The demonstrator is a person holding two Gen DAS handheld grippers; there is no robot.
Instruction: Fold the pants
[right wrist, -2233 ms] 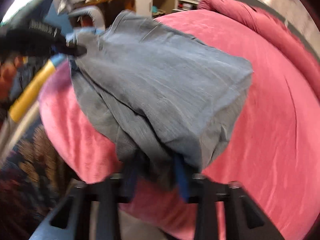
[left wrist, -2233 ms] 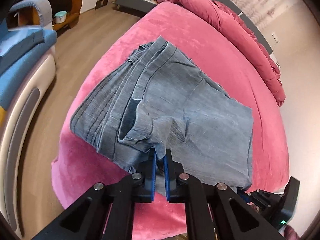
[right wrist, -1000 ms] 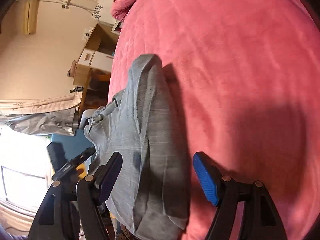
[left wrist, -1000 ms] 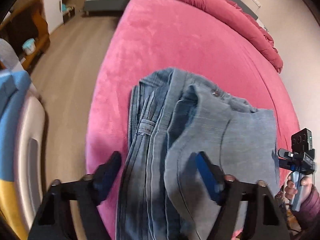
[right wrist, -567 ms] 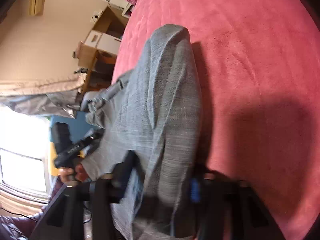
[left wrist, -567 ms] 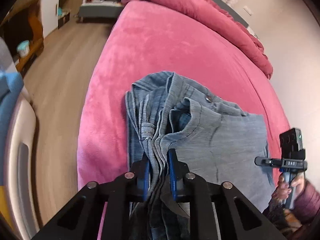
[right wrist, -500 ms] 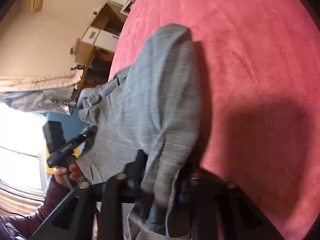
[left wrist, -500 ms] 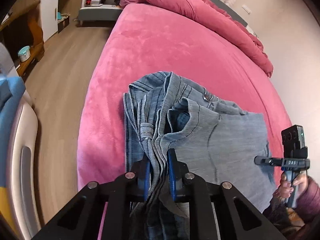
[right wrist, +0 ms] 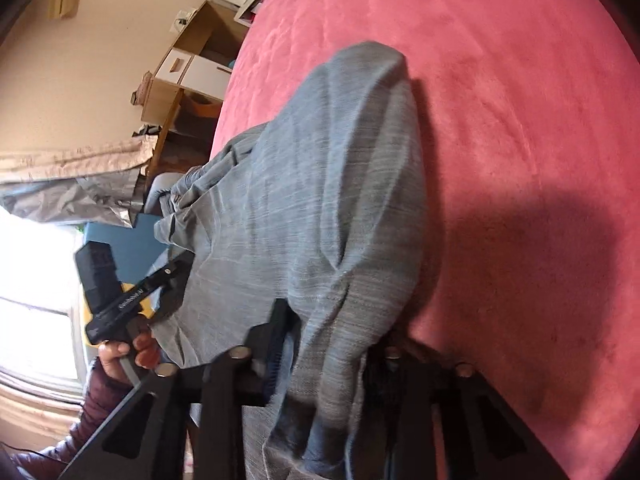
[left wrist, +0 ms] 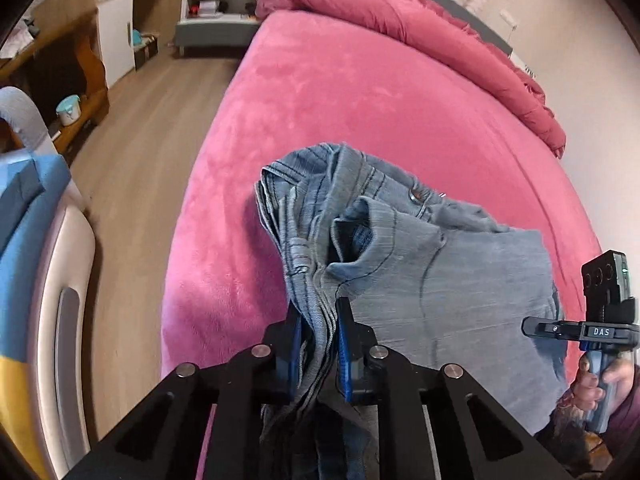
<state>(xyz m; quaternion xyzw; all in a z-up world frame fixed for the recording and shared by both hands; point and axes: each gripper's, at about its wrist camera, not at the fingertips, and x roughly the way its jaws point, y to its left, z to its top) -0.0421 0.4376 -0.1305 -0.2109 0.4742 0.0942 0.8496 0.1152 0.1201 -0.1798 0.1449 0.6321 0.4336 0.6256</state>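
Folded light blue jeans, the pants [left wrist: 460, 280], lie near the front edge of a pink bed [left wrist: 360, 100]. My left gripper [left wrist: 320, 314] is shut on the stacked waistband layers at their left end, which bunch up between the blue pads. In the right wrist view the pants [right wrist: 320, 180] drape over my right gripper [right wrist: 332, 336]. Its jaws are closing, with a thick fold of denim pinched between them. The right-hand tool's body [left wrist: 604, 276] and the hand [left wrist: 596, 380] holding it show at the pants' right edge.
A crumpled red duvet [left wrist: 420, 20] lies along the bed's far side. Wooden floor [left wrist: 152, 120] runs left of the bed, with a blue and white seat [left wrist: 32, 220] and wooden shelves [left wrist: 60, 60] beyond. The other hand-held tool [right wrist: 120, 300] shows at the left.
Both grippers went from wide open around the pants to shut on them. The gripped denim edges have bunched and come up off the bed a little.
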